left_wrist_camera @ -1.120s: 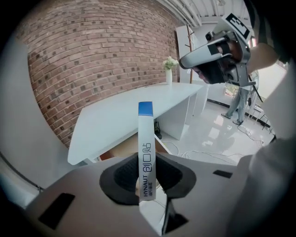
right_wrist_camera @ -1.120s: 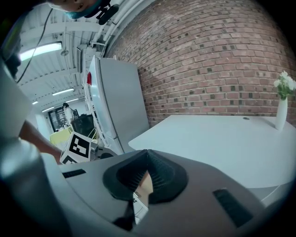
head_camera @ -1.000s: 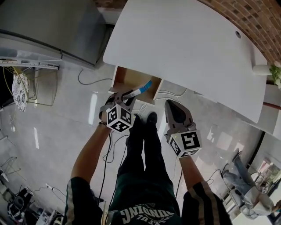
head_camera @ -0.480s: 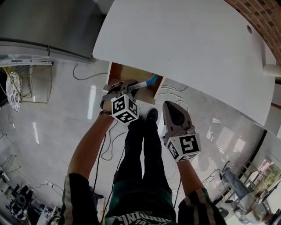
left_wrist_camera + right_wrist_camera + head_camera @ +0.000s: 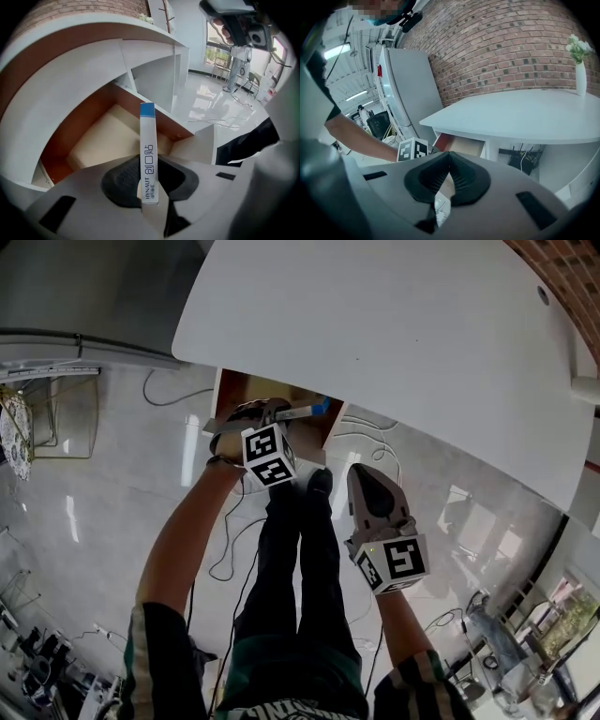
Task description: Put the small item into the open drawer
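Note:
A slim white box with a blue end (image 5: 148, 154) is clamped upright between the jaws of my left gripper (image 5: 149, 190). Its blue tip points over the open wooden drawer (image 5: 101, 140). In the head view the left gripper (image 5: 274, 414) hovers at the drawer's front edge, and the box (image 5: 302, 412) reaches across the drawer (image 5: 242, 390), which is pulled out from under the white desk (image 5: 394, 324). My right gripper (image 5: 364, 474) hangs lower right, away from the drawer, shut with nothing in it. Its jaws (image 5: 449, 157) meet at the tips and face the drawer (image 5: 464, 146).
A grey fridge (image 5: 84, 287) stands left of the desk. Cables (image 5: 370, 442) lie on the glossy floor under the desk. The person's dark legs (image 5: 300, 549) stand between both grippers. A white vase (image 5: 580, 77) with flowers sits on the desktop by a brick wall.
The left gripper has carried the box forward and up, from in front of the drawer to over its front edge. The right gripper stayed shut and dropped back slightly.

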`<state>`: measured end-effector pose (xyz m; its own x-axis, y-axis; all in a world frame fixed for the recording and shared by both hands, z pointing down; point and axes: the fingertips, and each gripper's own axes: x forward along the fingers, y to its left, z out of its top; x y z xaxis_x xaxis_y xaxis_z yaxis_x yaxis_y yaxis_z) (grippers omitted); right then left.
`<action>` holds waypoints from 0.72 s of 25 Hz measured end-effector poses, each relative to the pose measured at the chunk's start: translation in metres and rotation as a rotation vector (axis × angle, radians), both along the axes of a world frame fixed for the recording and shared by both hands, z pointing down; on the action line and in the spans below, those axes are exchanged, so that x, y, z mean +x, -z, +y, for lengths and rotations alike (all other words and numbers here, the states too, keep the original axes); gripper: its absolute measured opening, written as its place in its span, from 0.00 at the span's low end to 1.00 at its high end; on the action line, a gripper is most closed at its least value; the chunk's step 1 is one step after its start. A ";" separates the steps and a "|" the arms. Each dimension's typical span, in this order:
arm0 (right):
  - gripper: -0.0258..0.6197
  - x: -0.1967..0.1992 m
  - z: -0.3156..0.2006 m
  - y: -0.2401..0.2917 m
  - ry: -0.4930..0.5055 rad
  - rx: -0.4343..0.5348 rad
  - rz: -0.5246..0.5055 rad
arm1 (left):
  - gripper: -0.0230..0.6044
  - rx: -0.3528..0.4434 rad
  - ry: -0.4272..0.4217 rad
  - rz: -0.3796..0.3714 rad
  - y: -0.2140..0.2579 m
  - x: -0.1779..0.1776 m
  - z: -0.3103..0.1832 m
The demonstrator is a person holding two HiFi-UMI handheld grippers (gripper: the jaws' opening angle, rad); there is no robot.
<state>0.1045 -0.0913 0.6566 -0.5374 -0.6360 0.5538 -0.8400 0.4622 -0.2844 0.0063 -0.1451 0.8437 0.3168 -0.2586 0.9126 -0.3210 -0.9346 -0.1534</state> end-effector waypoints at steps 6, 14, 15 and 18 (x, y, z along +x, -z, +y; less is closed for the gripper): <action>0.08 0.009 0.007 -0.013 -0.016 -0.023 0.003 | 0.19 -0.068 -0.070 -0.057 -0.031 -0.002 0.003; 0.08 0.016 0.008 -0.024 -0.027 -0.045 0.006 | 0.19 -0.207 -0.153 -0.102 -0.056 -0.006 0.014; 0.08 0.016 0.008 -0.025 -0.030 -0.048 0.004 | 0.19 -0.214 -0.166 -0.110 -0.059 -0.006 0.015; 0.08 0.015 0.007 -0.026 -0.041 -0.053 -0.006 | 0.19 -0.222 -0.196 -0.121 -0.064 -0.006 0.016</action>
